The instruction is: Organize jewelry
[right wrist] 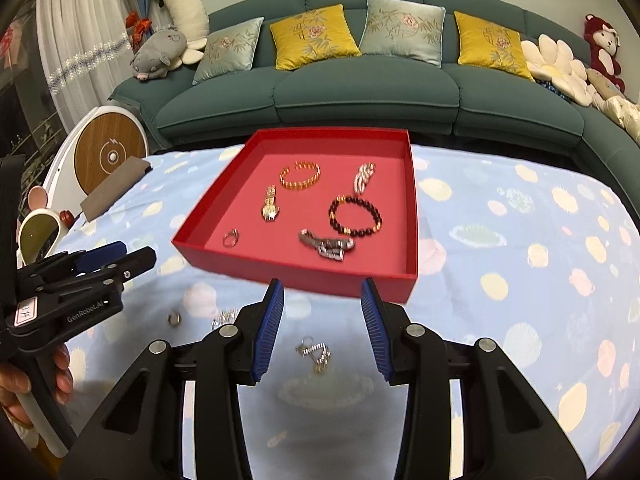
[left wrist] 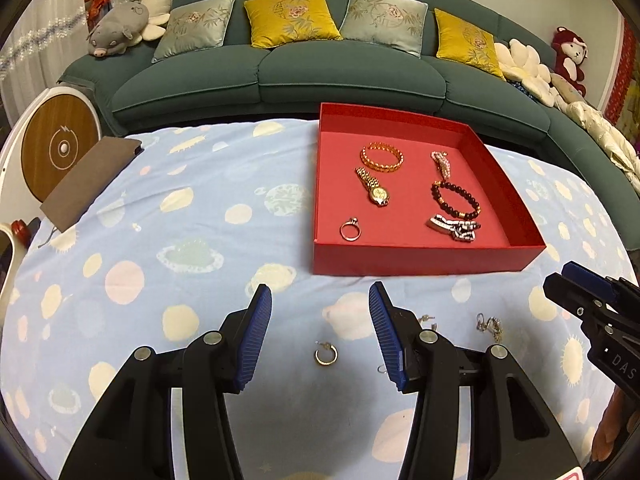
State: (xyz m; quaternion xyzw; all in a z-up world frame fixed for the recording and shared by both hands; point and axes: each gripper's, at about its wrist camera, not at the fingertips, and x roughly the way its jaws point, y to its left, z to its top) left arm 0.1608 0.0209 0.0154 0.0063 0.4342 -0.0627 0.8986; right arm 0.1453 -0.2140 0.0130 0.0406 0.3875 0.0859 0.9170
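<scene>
A red tray (left wrist: 420, 262) (right wrist: 304, 276) on the blue cloth holds a gold bracelet (left wrist: 382, 157), a gold watch (left wrist: 374, 188), a ring (left wrist: 350, 229), a dark bead bracelet (left wrist: 456, 200), a pearl piece (left wrist: 441, 162) and a silver band (left wrist: 454, 228). My left gripper (left wrist: 320, 306) is open above a gold hoop earring (left wrist: 326, 354) lying on the cloth between its fingers. My right gripper (right wrist: 322, 300) is open above a silver dangle earring (right wrist: 316, 354). More small earrings (left wrist: 490, 326) (right wrist: 175, 318) lie loose on the cloth in front of the tray.
A brown pouch (left wrist: 90, 182) lies at the cloth's far left edge. A round white and wood device (left wrist: 60, 148) stands beside it. A green sofa (left wrist: 280, 72) with cushions runs behind the table. The right gripper (left wrist: 592, 312) shows at the left view's right edge.
</scene>
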